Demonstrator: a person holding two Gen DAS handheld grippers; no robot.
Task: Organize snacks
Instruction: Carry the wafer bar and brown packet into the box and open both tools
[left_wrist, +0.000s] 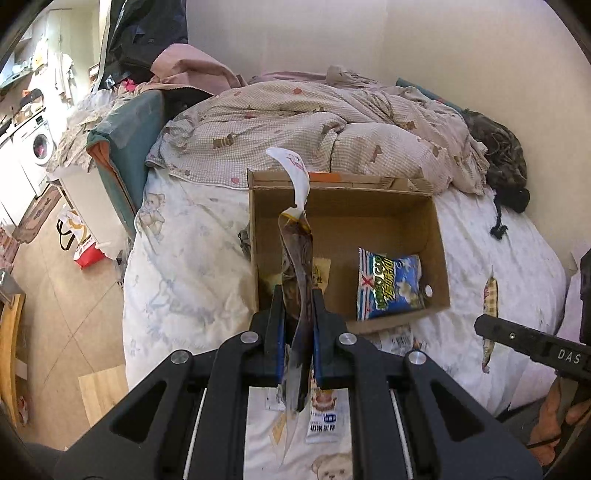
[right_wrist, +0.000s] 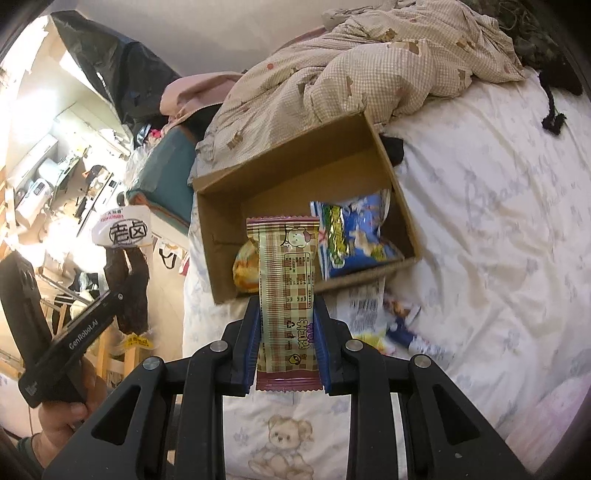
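Observation:
My left gripper (left_wrist: 297, 295) is shut on a thin dark brown snack pouch (left_wrist: 295, 254) with a white top, held edge-on above the near rim of the cardboard box (left_wrist: 439, 236). The same pouch (right_wrist: 129, 291) hangs from the left gripper (right_wrist: 120, 297) at the left of the right wrist view. My right gripper (right_wrist: 286, 304) is shut on a checked beige and maroon snack bar (right_wrist: 286, 273), upright in front of the box (right_wrist: 388, 155). Inside the box lie a blue popcorn bag (left_wrist: 388, 282) (right_wrist: 351, 236) and a yellow snack (right_wrist: 245, 269).
The box sits on a bed with a white bear-print sheet (right_wrist: 498, 221) and a rumpled checked quilt (left_wrist: 314, 122). More snack packets (right_wrist: 369, 306) lie on the sheet by the box's near wall. A hand (right_wrist: 62, 417) holds the left tool. Floor and furniture lie left of the bed.

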